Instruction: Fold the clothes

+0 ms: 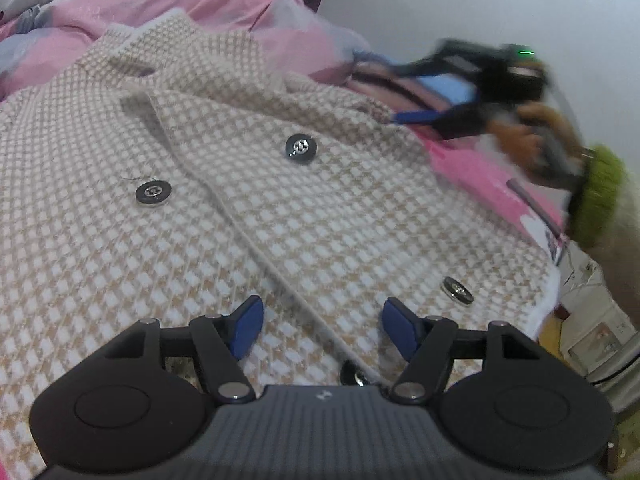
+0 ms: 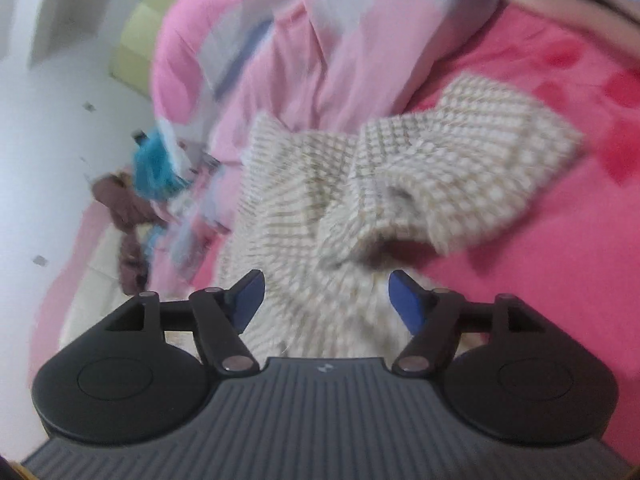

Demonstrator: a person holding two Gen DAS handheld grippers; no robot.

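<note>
Lying spread out on a bed is a chunky knit jacket (image 1: 120,128) in a beige-and-white houndstooth weave, nubby-looking and thick, with round dark glossy buttons (image 1: 301,149) set in two rows down the front. From the left wrist view, its long axis runs from the collar at the upper left, down toward the hem at the lower right, with one front panel lapped over the other along a diagonal edge. It sits on a pink quilt (image 1: 168,4), soft and rumpled, bunched up behind the collar. The left gripper (image 1: 320,326) hangs just over the front panels, blue pads well apart, nothing between them.

The right wrist view is pretty blurry, but one sleeve (image 2: 460,176) is flopped across, cuff end open like a tube, resting on a deeper pink sheet (image 2: 560,260). The right gripper (image 2: 327,300) is spread open over the knit, gripping nothing. No containers anywhere that I can make out.
</note>
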